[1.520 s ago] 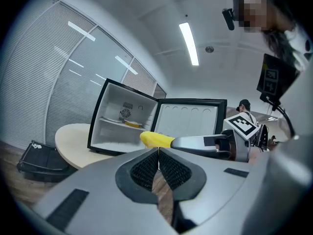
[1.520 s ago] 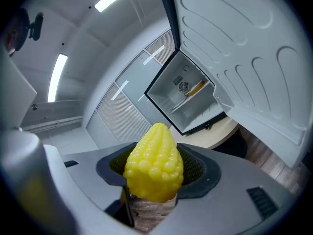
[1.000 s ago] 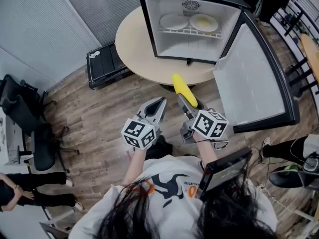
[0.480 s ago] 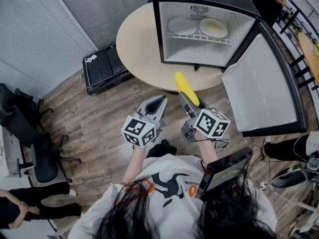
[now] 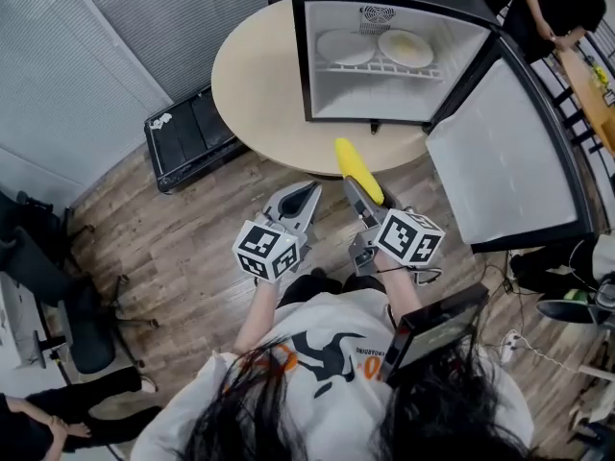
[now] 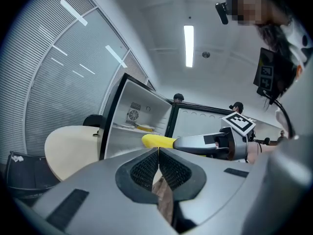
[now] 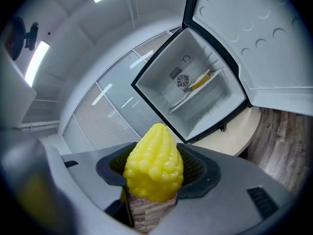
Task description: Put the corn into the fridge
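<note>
Corn, bright yellow and knobbly, sits clamped in right gripper fingers; left gripper fingers closed, empty.

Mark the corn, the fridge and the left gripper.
corn [image 7: 154, 163], right gripper view, kernelled tip.
fridge [image 5: 377, 96], head view, bare lower compartment.
left gripper [image 6: 158, 153], left gripper view, where the shut jaws meet.

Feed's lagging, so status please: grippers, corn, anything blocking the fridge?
Left gripper shut, empty. Right gripper shut on corn, short of fridge. Door wide open, two plates inside. Nothing in the way.
</note>
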Demonstrator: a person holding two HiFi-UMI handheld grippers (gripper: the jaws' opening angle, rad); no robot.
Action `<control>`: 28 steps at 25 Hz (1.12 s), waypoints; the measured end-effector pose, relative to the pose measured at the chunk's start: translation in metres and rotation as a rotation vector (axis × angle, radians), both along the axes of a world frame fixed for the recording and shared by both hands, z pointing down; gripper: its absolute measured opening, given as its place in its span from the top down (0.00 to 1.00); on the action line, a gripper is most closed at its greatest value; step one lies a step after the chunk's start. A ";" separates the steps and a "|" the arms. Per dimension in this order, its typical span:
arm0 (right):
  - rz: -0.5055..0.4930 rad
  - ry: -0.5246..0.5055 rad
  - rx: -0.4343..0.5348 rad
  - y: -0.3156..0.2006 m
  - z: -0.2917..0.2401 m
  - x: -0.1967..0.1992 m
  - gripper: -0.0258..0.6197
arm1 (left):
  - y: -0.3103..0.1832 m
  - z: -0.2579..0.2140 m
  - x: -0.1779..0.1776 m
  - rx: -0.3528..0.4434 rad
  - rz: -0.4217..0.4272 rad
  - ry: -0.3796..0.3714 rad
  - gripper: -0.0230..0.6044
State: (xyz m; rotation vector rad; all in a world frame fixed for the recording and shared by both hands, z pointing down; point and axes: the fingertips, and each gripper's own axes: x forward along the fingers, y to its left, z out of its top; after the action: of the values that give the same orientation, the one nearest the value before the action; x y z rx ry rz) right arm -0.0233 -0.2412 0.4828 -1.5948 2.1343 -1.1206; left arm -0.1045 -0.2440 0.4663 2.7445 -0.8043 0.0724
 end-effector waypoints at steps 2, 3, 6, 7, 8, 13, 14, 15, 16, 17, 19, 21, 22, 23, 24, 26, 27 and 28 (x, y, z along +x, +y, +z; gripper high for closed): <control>0.007 0.003 -0.006 0.002 0.001 0.000 0.57 | 0.001 0.001 0.000 -0.005 0.008 0.003 0.94; 0.010 0.005 -0.009 0.003 0.002 0.000 0.57 | 0.002 0.002 0.000 -0.007 0.010 0.005 0.94; 0.015 0.006 -0.014 0.003 0.004 0.000 0.57 | 0.002 0.006 0.000 -0.015 0.017 0.005 0.94; 0.016 0.005 -0.016 0.002 0.004 0.000 0.57 | 0.001 0.007 0.000 -0.018 0.019 0.004 0.94; 0.017 0.005 -0.017 0.002 0.005 0.000 0.57 | 0.001 0.008 0.000 -0.020 0.020 0.003 0.94; 0.012 0.003 -0.023 -0.002 0.008 -0.001 0.57 | -0.003 0.010 0.000 -0.021 0.018 -0.004 0.94; 0.011 0.001 -0.023 -0.004 0.008 0.000 0.57 | -0.005 0.010 0.000 -0.021 0.017 -0.005 0.94; 0.010 0.000 -0.023 -0.006 0.008 0.000 0.57 | -0.007 0.011 0.001 -0.021 0.016 -0.005 0.94; 0.008 -0.001 -0.023 -0.009 0.009 0.001 0.57 | -0.009 0.011 0.001 -0.022 0.016 -0.007 0.94; 0.008 -0.002 -0.023 -0.011 0.009 0.002 0.57 | -0.012 0.012 0.003 -0.022 0.016 -0.009 0.94; 0.009 -0.006 -0.024 -0.018 0.010 0.004 0.57 | -0.017 0.013 0.005 -0.024 0.019 -0.014 0.94; 0.011 -0.010 -0.024 -0.025 0.011 0.007 0.57 | -0.024 0.013 0.008 -0.025 0.020 -0.018 0.94; 0.012 -0.011 -0.024 -0.029 0.011 0.008 0.57 | -0.027 0.013 0.009 -0.025 0.020 -0.020 0.94; 0.013 -0.011 -0.023 -0.033 0.010 0.010 0.57 | -0.031 0.013 0.010 -0.025 0.019 -0.022 0.94; 0.013 -0.011 -0.022 -0.037 0.010 0.011 0.57 | -0.035 0.013 0.011 -0.025 0.018 -0.024 0.94; 0.013 -0.009 -0.020 -0.047 0.009 0.015 0.57 | -0.044 0.014 0.014 -0.026 0.016 -0.029 0.94; 0.013 -0.007 -0.019 -0.052 0.009 0.017 0.57 | -0.049 0.015 0.016 -0.027 0.017 -0.032 0.94; 0.013 -0.005 -0.017 -0.057 0.009 0.019 0.57 | -0.053 0.016 0.018 -0.028 0.020 -0.036 0.94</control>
State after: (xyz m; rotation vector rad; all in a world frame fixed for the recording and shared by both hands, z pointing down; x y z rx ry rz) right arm -0.0039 -0.2980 0.4918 -1.6097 2.1133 -1.1405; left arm -0.0864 -0.2970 0.4824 2.7327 -0.7801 0.1359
